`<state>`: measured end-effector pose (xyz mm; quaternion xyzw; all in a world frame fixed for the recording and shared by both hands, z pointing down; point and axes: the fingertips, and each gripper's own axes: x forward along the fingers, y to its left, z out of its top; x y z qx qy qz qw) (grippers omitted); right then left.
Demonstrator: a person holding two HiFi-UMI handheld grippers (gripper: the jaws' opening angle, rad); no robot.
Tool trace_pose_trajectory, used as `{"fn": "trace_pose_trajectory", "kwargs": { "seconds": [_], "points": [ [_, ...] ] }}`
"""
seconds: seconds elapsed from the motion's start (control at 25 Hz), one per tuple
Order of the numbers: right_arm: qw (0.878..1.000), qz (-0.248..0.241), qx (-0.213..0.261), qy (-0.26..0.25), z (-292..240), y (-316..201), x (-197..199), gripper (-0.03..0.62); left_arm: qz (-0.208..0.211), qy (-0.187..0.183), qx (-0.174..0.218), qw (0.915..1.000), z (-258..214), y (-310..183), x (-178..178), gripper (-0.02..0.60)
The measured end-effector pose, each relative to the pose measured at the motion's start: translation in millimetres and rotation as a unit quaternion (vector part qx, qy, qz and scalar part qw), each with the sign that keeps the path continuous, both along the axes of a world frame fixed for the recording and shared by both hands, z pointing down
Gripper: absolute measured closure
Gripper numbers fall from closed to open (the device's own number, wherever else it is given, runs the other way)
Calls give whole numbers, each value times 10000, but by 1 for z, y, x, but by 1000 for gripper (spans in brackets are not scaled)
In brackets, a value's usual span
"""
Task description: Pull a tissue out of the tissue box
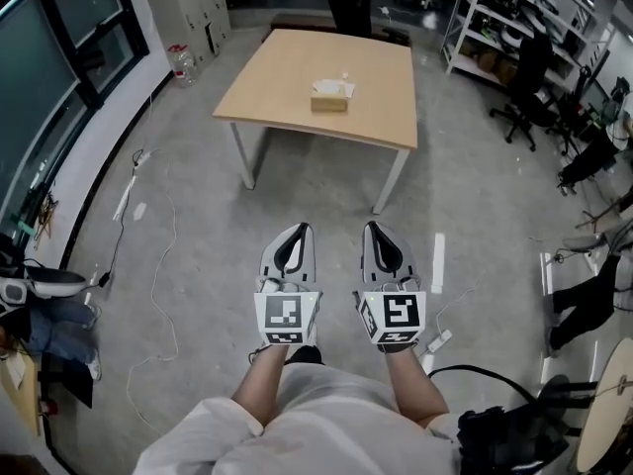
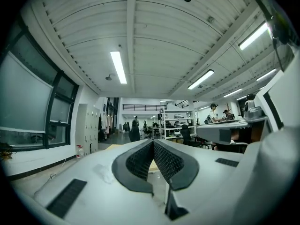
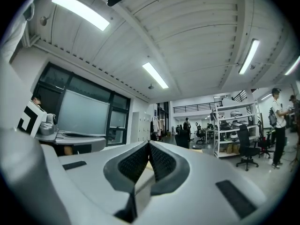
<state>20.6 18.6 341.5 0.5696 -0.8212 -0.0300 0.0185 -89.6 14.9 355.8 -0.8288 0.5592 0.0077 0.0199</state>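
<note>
A tan tissue box [image 1: 329,96] with a white tissue sticking out of its top sits near the middle of a wooden table [image 1: 297,87], far ahead of me. My left gripper [image 1: 300,230] and right gripper [image 1: 373,228] are held side by side over the floor, well short of the table. Both point level toward it. Each has its jaws shut, tips touching, with nothing between them. In the left gripper view the closed tips [image 2: 153,141] hide most of the table; the right gripper view shows the same at its tips [image 3: 148,144].
Grey floor lies between me and the table. White cables [image 1: 158,295] trail on the floor at left, a power strip [image 1: 438,341] at right. Office chairs [image 1: 524,97] and shelving [image 1: 495,28] stand at the right, windows [image 1: 40,87] along the left wall.
</note>
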Motion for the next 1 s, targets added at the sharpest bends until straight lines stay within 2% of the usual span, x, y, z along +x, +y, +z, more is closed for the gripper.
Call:
{"fn": "trace_pose_trajectory", "kwargs": {
  "seconds": [0.2,0.44,0.64,0.8,1.0],
  "points": [
    [9994,164,311,-32,-42,-75,-16,591,100,247,199,9994,-27,-82,-31,580],
    [9993,276,229,-40,-44,-124,-27,591,133,403,112,9990,-27,-143,-50,580],
    [9992,270,203,-235,-42,-173,-31,591,155,452,319,9984,-35,-184,-44,580],
    [9994,104,170,-280,-32,-219,-32,591,179,572,159,9981,-17,-223,-36,580],
    [9991,29,-134,-397,-14,-294,-16,591,154,580,224,9979,-17,-289,-21,580]
  ]
}}
